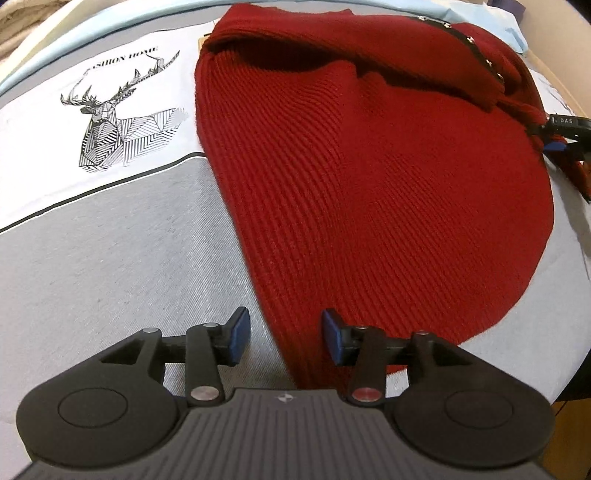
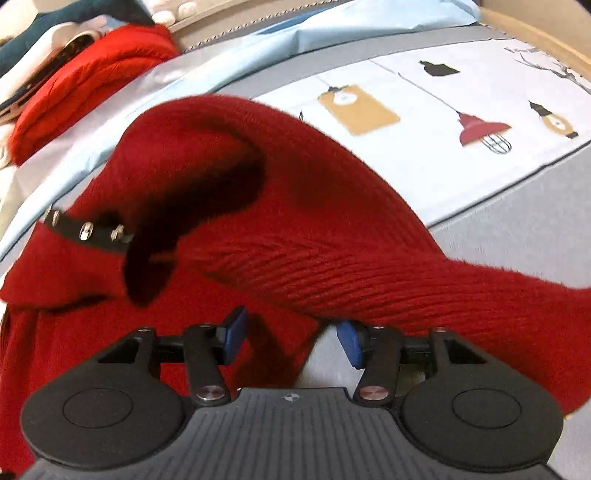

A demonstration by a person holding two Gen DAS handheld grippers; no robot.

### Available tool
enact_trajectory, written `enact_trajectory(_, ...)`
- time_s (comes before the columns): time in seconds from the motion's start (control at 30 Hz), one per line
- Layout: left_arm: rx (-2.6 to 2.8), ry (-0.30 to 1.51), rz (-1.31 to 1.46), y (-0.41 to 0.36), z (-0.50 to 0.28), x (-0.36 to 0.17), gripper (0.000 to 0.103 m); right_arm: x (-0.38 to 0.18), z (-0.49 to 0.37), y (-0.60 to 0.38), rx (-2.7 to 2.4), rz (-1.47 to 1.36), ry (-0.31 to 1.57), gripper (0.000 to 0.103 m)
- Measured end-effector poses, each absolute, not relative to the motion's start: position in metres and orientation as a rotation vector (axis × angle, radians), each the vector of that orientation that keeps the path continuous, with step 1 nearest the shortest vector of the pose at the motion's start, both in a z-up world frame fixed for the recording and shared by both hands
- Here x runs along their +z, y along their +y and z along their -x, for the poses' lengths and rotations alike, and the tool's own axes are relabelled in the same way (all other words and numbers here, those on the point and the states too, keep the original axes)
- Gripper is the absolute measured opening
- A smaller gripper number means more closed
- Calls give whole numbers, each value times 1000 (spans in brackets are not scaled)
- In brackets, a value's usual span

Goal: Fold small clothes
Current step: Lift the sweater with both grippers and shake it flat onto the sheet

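Note:
A dark red ribbed knit sweater [image 1: 369, 177] lies spread on the bed, with a black studded strap [image 1: 476, 48] near its far edge. My left gripper [image 1: 284, 338] hovers open over the sweater's near left edge; the fabric lies under the gap and neither pad presses on it. In the right wrist view a sleeve of the sweater [image 2: 332, 236] arches across the body, and the studded strap [image 2: 88, 230] shows at left. My right gripper [image 2: 293, 339] is open just above the sleeve's fold, with red fabric below its left pad [image 2: 232, 339]. Part of it shows at the sweater's right edge [image 1: 557, 134].
The bed cover [image 1: 110, 258] is grey with a white panel bearing a deer print [image 1: 114, 122], and lamp prints [image 2: 480, 129] on the other side. A bright red garment [image 2: 85, 81] and other items are piled at the far left. A wooden edge [image 2: 535, 33] runs along the far right.

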State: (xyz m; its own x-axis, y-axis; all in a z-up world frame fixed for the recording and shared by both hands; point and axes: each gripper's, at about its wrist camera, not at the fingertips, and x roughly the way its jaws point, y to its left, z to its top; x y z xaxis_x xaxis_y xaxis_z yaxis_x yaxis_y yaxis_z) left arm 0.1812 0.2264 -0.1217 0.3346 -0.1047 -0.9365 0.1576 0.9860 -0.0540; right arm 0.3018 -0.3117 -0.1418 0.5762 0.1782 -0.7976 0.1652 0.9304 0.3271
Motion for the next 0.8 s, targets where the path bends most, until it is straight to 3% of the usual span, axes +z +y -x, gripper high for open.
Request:
enact_trajectory(0.1,-159,1237,9,228,-189,-124,51,-143,-311,-302,28,-342,953,70)
enact_trajectory(0.23,-136,1250,51,227,-196,-127,51,-145,-318,-276,75,-133,936,73)
enact_trajectory(0.3,-125,1254,50,224,-199,-128,51,-146,-316,-265,97,-53,918,69)
enact_trajectory(0.33,-122,1253,44,222,-199,-127,50,-146,-316,-264,111,-40,908,53)
enact_trajectory(0.37,-119,1251,41,221,-199,-127,47,-145,-315,-263,137,-41,899,26)
enact_trajectory(0.57,-114,1241,9,211,-198,-119,16,-124,-308,-263,207,-25,906,20)
enact_trajectory(0.8,-142,1179,1,207,-181,-88,12,-81,-260,-290,300,59,909,18)
